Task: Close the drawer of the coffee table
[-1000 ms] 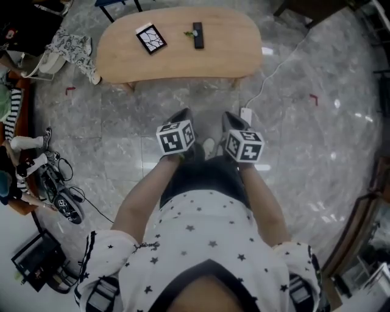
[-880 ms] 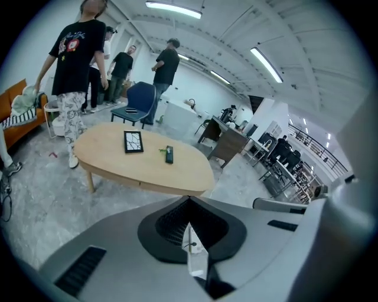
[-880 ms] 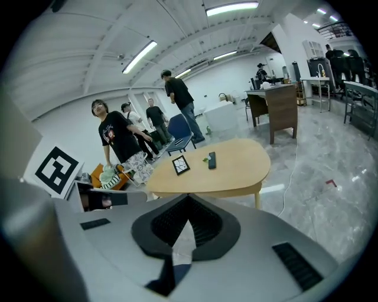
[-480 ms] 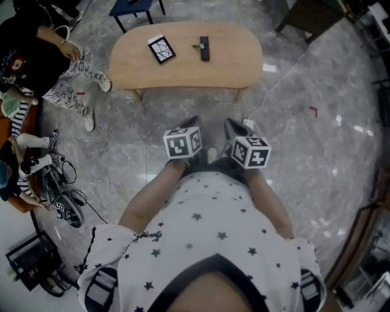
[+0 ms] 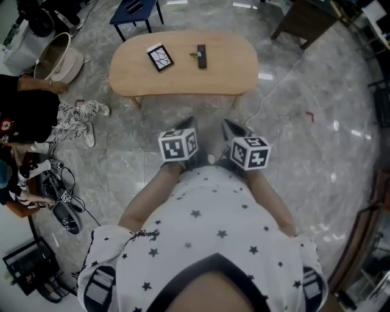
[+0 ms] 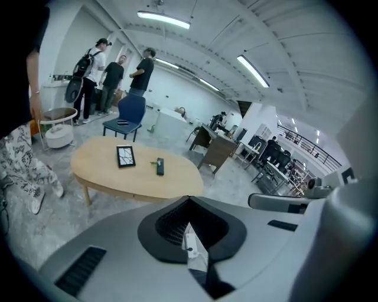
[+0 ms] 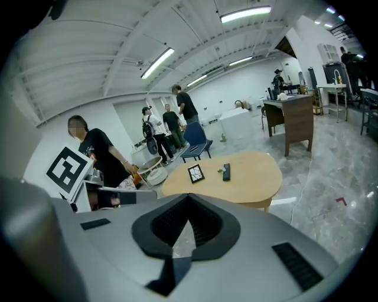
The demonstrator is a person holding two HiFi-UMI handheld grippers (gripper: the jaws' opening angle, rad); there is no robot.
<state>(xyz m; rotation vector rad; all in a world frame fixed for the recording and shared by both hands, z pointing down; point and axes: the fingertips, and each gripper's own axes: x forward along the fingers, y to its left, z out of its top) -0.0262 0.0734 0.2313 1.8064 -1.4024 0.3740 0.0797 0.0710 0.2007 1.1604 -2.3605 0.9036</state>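
Observation:
The light wooden oval coffee table (image 5: 234, 70) stands on the grey marble floor ahead of me, also in the left gripper view (image 6: 97, 168) and the right gripper view (image 7: 254, 177). No drawer front stands out from it in any view. On its top lie a black-and-white patterned frame (image 5: 159, 56) and a black remote (image 5: 200, 55). My left gripper (image 5: 188, 122) and right gripper (image 5: 226, 124) hang side by side close to my body, well short of the table. Both are shut with nothing between the jaws.
A white cable (image 5: 270, 94) runs over the floor right of the table. A person in black (image 5: 24, 116) crouches at the left near a white pot (image 5: 58, 55) and floor gear (image 5: 58, 198). A blue stool (image 5: 135, 9) and brown desk (image 5: 304, 18) stand beyond.
Both grippers have risen a little together and stayed shut. The person at the left has shifted, and the head view has tilted so more of the room behind the table shows.

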